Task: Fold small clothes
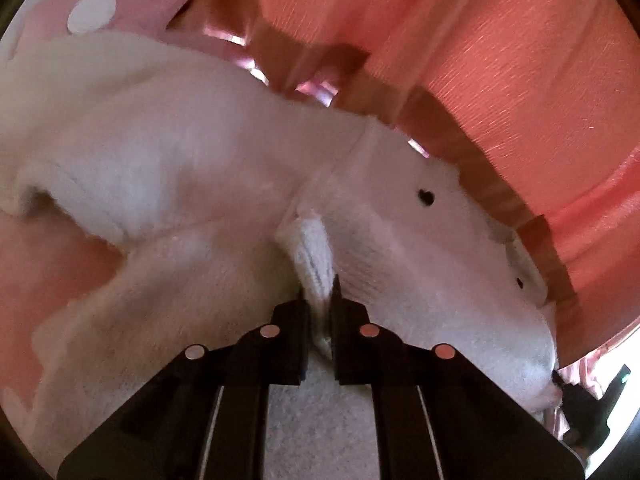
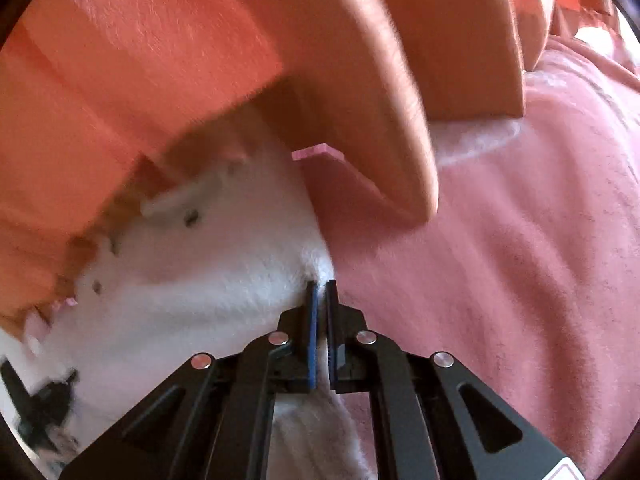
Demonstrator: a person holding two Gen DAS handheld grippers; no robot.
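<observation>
A small white fleece garment (image 1: 192, 184) with dark snap buttons (image 1: 425, 197) fills the left wrist view. My left gripper (image 1: 320, 296) is shut on a bunched ribbed fold of it (image 1: 314, 252). In the right wrist view the same white garment (image 2: 192, 288) lies on a pink fleece blanket (image 2: 500, 248). My right gripper (image 2: 321, 292) is shut on the garment's right edge, where it meets the blanket. The other gripper shows as a dark shape at the far left (image 2: 40, 412).
Orange-pink cushions (image 2: 140, 60) stand close behind the garment, and also show in the left wrist view (image 1: 500, 60). A pink cloth with white dots (image 1: 120, 4) lies at the top left. A rounded orange cushion edge (image 2: 380, 120) overhangs the blanket.
</observation>
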